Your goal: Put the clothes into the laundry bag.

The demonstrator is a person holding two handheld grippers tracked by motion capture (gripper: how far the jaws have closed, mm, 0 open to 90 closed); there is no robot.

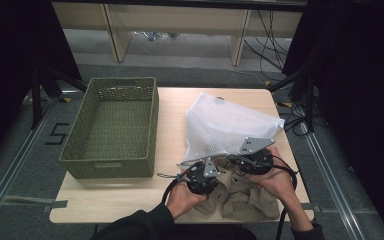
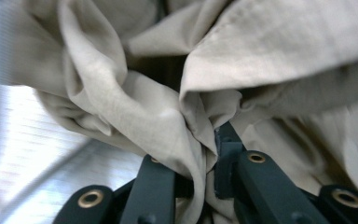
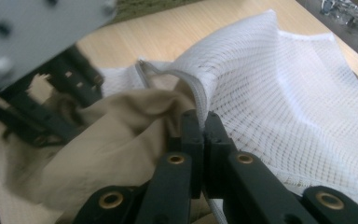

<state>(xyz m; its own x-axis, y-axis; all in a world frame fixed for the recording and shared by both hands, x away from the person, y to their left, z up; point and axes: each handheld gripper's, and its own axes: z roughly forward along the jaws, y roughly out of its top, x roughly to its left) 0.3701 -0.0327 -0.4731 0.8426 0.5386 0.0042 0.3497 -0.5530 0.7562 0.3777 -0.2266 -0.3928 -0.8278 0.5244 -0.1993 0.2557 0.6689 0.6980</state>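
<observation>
Two hand-held grippers work close together at the lower right of the high view, over a crumpled beige cloth garment [image 1: 240, 192] that lies on the near edge of the light wooden table [image 1: 110, 197]. The left gripper [image 1: 200, 177] sits at the left side of the garment, and in the left gripper view its black jaws are almost together with a fold of the beige cloth [image 2: 168, 116] pinched between them, so it holds the garment. The right gripper [image 1: 252, 162] is just beside it, a little higher in the frame, at the place where the garment meets a white mesh laundry bag [image 1: 225, 127]. In the right gripper view its jaws are fully closed on the zipped edge of the mesh bag [image 3: 289, 93], near the centre of the frame, and the beige cloth [image 3: 112, 140] lies at the left of them, touching the opening of the bag. The bag spreads from the grippers toward the far right part of the table. One green woven rectangular basket [image 1: 80, 150] stands on the left half of the table, well apart from the hands.
</observation>
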